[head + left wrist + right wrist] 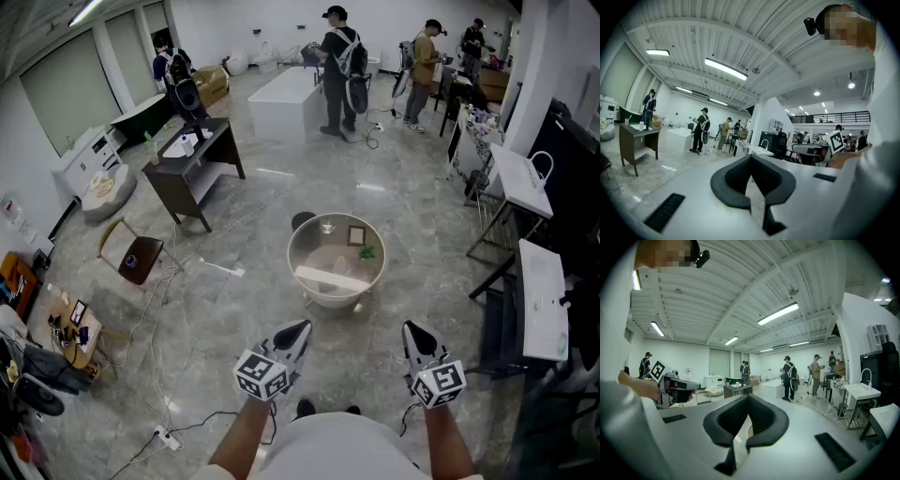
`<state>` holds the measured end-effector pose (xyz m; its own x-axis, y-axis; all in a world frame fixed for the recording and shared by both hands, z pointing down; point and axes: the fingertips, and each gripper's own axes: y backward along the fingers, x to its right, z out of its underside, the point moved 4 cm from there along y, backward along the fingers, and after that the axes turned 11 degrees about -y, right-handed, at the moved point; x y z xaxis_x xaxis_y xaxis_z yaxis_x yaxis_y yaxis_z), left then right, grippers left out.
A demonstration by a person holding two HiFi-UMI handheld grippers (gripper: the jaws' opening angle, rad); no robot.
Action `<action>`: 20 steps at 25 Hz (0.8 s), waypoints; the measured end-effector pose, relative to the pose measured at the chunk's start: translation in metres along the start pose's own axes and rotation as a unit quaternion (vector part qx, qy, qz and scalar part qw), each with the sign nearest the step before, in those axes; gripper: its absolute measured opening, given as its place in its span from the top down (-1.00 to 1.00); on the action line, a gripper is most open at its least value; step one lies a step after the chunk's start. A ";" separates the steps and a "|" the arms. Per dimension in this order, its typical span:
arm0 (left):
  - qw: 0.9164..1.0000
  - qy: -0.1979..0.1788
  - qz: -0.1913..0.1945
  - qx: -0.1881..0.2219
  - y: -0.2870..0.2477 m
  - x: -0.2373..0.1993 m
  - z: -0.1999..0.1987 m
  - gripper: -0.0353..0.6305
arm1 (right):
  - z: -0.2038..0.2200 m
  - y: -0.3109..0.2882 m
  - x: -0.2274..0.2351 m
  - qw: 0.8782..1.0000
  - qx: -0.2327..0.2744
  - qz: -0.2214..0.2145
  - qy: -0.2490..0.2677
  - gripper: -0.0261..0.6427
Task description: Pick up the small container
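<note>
In the head view a round glass table [298, 251] stands on the floor ahead of me. On its far side sits a small clear container [327, 228], beside a brown square [356, 235] and a green item [367, 252]. A white strip [332, 278] lies across the near side. My left gripper [299, 329] and right gripper [413, 330] hover short of the table, both shut and empty. In the left gripper view the jaws [751, 157] meet at their tips; the right gripper view shows the same [747, 397]. Neither gripper view shows the container.
A dark desk [192, 164] and a wooden chair [136, 255] stand to the left. White tables [539, 291] line the right side. Cables and a power strip [167, 437] lie on the floor at lower left. Several people stand by a white counter [286, 98] at the back.
</note>
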<state>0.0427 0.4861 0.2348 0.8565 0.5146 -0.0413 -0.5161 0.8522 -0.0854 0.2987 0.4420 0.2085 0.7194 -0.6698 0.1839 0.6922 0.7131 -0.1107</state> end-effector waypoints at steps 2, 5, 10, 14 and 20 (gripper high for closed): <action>1.000 0.001 0.000 0.000 0.001 -0.001 0.000 0.85 | -0.001 -0.001 -0.002 1.000 0.001 -0.002 0.000 0.89; 1.000 0.001 0.000 0.001 0.001 -0.002 0.001 0.85 | -0.001 -0.003 -0.004 1.000 0.002 -0.003 0.002 0.89; 1.000 0.006 0.005 -0.001 0.000 0.000 -0.003 0.85 | -0.009 0.000 -0.005 1.000 0.013 0.000 0.005 0.89; 1.000 0.005 0.011 -0.003 -0.001 0.002 -0.006 0.85 | -0.012 0.000 -0.005 1.000 0.014 0.002 0.001 0.89; 1.000 0.010 -0.002 -0.011 -0.003 -0.004 -0.003 0.85 | -0.014 -0.001 -0.006 1.000 0.019 0.007 -0.002 0.89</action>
<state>0.0406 0.4816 0.2321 0.8583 0.5096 -0.0613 -0.5132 0.8514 -0.1080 0.2949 0.4428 0.1941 0.7287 -0.6589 0.1866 0.6794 0.7297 -0.0770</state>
